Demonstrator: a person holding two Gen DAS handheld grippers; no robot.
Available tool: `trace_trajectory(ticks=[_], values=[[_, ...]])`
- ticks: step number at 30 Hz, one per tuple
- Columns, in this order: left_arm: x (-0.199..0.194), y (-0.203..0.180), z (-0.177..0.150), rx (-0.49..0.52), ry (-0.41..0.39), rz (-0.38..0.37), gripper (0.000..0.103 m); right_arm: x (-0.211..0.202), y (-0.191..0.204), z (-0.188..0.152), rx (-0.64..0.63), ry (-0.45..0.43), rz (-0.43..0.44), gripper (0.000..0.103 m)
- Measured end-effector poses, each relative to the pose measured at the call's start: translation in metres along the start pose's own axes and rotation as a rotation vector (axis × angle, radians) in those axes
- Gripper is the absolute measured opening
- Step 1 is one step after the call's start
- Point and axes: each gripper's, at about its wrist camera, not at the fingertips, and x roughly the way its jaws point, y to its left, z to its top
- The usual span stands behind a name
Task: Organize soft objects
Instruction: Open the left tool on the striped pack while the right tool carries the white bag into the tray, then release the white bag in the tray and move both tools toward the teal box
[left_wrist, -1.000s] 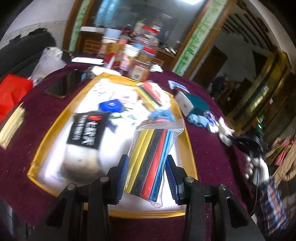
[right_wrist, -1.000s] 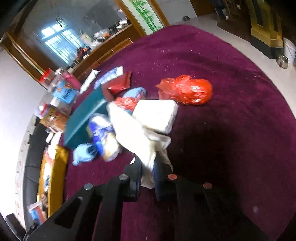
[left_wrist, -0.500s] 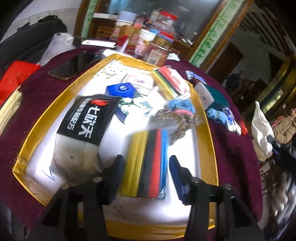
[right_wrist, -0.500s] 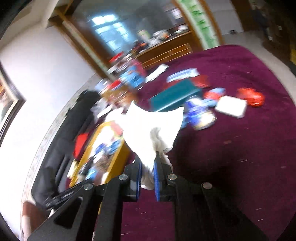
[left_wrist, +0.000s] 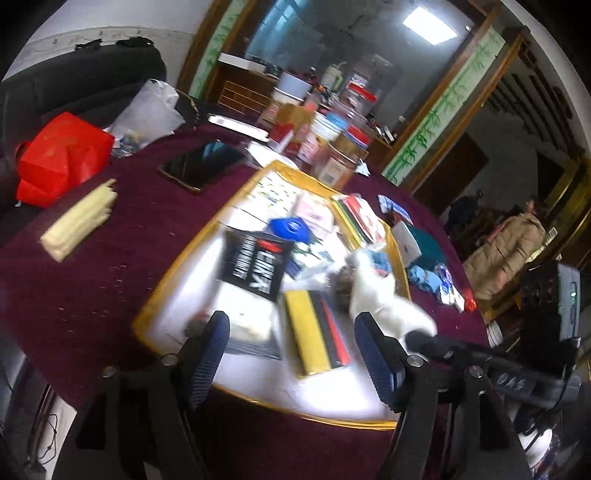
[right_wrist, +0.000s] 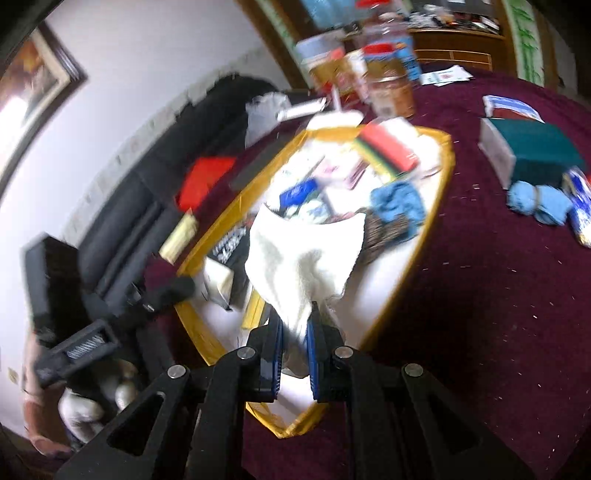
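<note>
Clamped on the white cloth (right_wrist: 299, 266), the right gripper (right_wrist: 294, 354) hangs over the gold-rimmed tray (right_wrist: 441, 206), and should lower before releasing onto bare tray floor, while the left gripper (left_wrist: 291, 354), jaws just widened and empty, clears the striped packet (left_wrist: 317, 332).

A round table draped in maroon cloth (left_wrist: 122, 258) carries a gold-rimmed white tray (left_wrist: 177, 266) at centre. At ten o'clock lie a black phone (left_wrist: 201, 166) and cream folded cloth (left_wrist: 79, 227); at two o'clock, a teal box (right_wrist: 535, 147).
</note>
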Motion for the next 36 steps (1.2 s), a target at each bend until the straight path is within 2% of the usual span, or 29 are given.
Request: trace_trajectory(ticks=[3, 6, 11, 14, 16, 17, 18, 20, 22, 25, 29, 32, 36], values=[[-0.002, 0.007, 0.001, 0.003, -0.014, 0.015, 0.074, 0.023, 0.008, 0.003, -0.028, 0.080, -0.067, 0.011], [-0.001, 0.009, -0.001, 0.013, -0.009, 0.021, 0.074, 0.040, 0.003, 0.012, -0.022, 0.114, -0.144, 0.011], [-0.002, 0.005, -0.006, 0.057, 0.000, 0.050, 0.074, 0.052, -0.017, 0.032, 0.010, 0.097, -0.281, 0.011], [-0.002, -0.001, -0.008, 0.078, 0.006, 0.060, 0.074, 0.055, -0.021, 0.042, -0.024, 0.076, -0.348, 0.012], [-0.002, -0.006, -0.009, 0.097, 0.008, 0.074, 0.075, 0.054, -0.024, 0.043, -0.024, 0.067, -0.321, 0.024], [-0.003, -0.010, -0.010, 0.110, 0.005, 0.080, 0.075, 0.047, -0.024, 0.038, -0.011, 0.055, -0.279, 0.029], [-0.003, -0.012, -0.011, 0.119, 0.002, 0.088, 0.077, 0.042, -0.022, 0.035, -0.007, 0.047, -0.258, 0.039], [-0.004, -0.018, -0.011, 0.139, -0.008, 0.118, 0.079, 0.026, -0.016, 0.026, -0.016, 0.003, -0.222, 0.046], [-0.006, -0.027, -0.014, 0.169, -0.028, 0.147, 0.082, 0.003, -0.009, 0.014, -0.042, -0.059, -0.216, 0.058], [-0.007, -0.045, -0.018, 0.233, -0.082, 0.256, 0.087, -0.032, -0.004, -0.011, -0.077, -0.167, -0.226, 0.069], [-0.015, -0.074, -0.026, 0.335, -0.195, 0.411, 0.097, -0.060, -0.006, -0.036, -0.099, -0.270, -0.276, 0.078], [-0.018, -0.089, -0.029, 0.379, -0.221, 0.424, 0.102, -0.072, -0.016, -0.048, -0.073, -0.308, -0.279, 0.079], [-0.011, -0.107, -0.034, 0.413, -0.178, 0.410, 0.102, -0.080, -0.034, -0.059, -0.018, -0.315, -0.266, 0.079]])
